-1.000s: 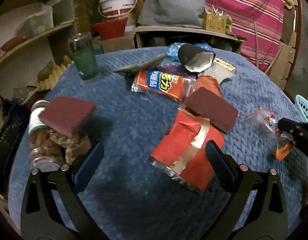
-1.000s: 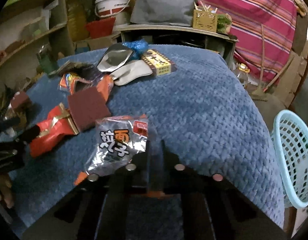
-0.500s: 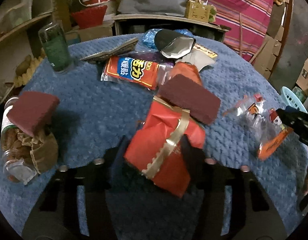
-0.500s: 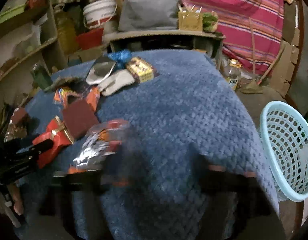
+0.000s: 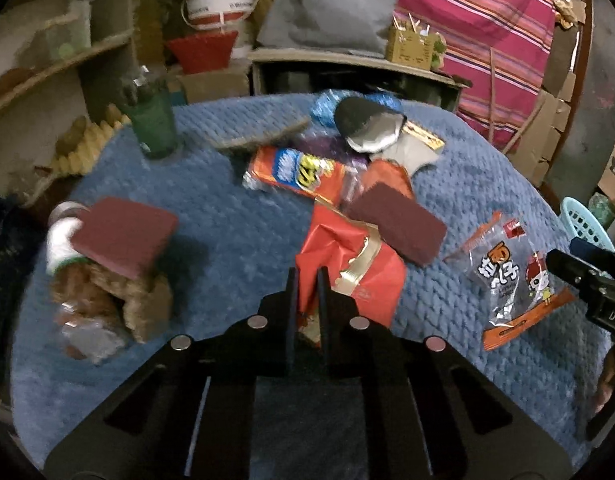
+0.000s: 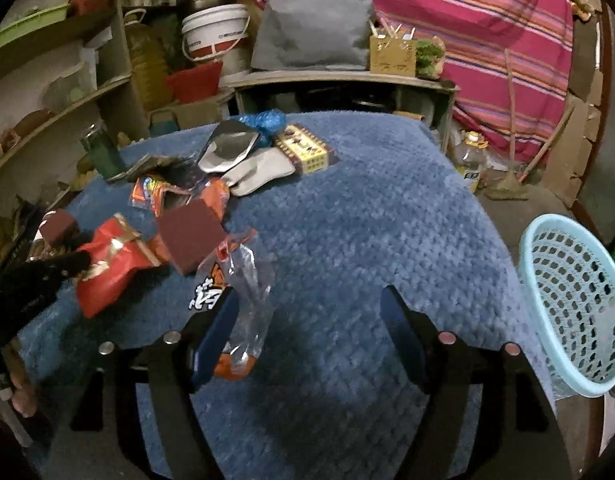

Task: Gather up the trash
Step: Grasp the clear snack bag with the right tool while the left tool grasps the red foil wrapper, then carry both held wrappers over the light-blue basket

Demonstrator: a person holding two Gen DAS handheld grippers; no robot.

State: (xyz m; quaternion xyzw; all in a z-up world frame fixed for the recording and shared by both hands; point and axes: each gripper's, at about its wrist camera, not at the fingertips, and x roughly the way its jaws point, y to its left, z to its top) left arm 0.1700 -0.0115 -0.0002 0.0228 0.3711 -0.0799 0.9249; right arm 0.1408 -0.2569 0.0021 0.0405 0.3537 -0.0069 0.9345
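Light-blue basket (image 6: 571, 312) fully in right-wrist view only

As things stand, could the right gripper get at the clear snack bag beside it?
Probably yes. The right gripper is open, and the clear snack bag lies loose on the blue blanket against its left finger, with nothing on top.

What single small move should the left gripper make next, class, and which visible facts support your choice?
Probably lift the red wrapper slightly. The left gripper looks shut on its near edge, while a maroon sponge rests on its far end, so a gentle raise should slide it free. The blue basket stands off the table's right side, and the right gripper is open beside the clear noodle packet.
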